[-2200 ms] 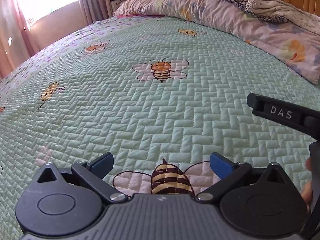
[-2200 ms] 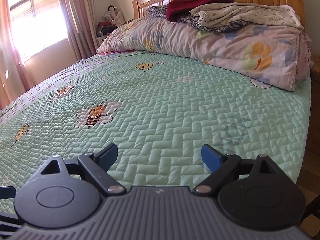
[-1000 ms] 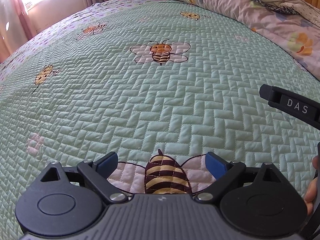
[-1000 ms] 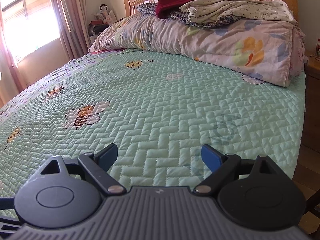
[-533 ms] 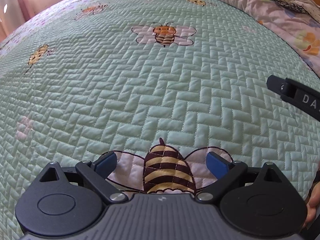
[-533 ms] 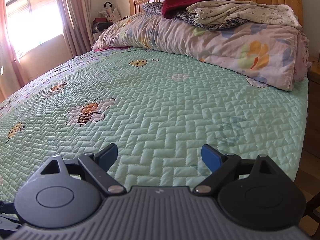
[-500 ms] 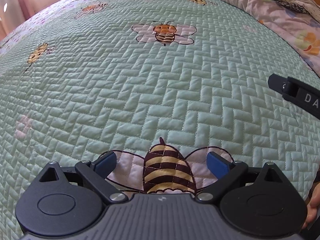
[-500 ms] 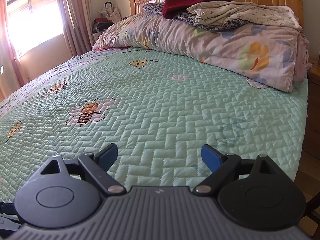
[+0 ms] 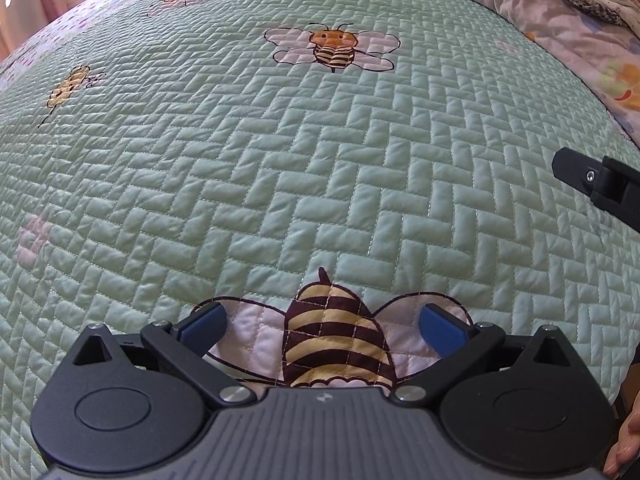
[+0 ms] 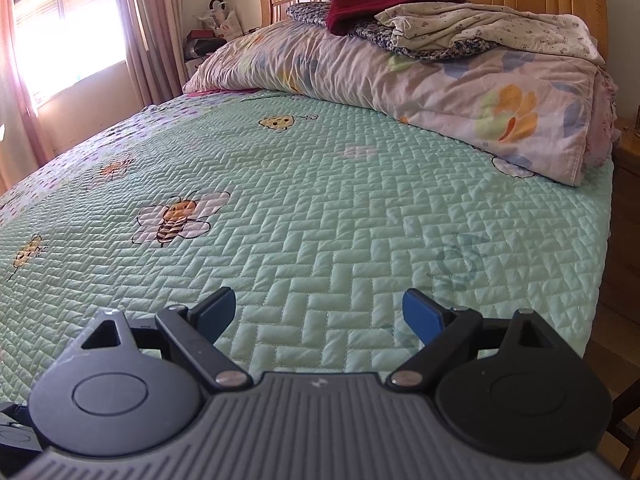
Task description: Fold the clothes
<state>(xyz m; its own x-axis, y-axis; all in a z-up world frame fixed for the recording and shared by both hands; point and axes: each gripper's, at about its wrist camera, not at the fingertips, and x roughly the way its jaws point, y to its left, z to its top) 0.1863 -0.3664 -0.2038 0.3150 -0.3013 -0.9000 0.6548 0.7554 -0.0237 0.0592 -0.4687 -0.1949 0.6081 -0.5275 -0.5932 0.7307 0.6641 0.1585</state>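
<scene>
Left claw (image 9: pixel 323 326): lowered toward quilt (image 9: pixel 280 184), just opened wide, empty. Right claw (image 10: pixel 319 312): wide, empty. Clothes (image 10: pixel 460 26): heaped by headboard, well apart. Risk: pinching quilt instead.

clothes (image 10: pixel 460 24) lie on a folded duvet (image 10: pixel 400 80) at the quilt's (image 10: pixel 320 200) far end.

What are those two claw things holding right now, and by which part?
Nothing. The left gripper has just been opening, with only the bee-print quilt showing between its jaws. The right gripper is open and empty too.
</scene>
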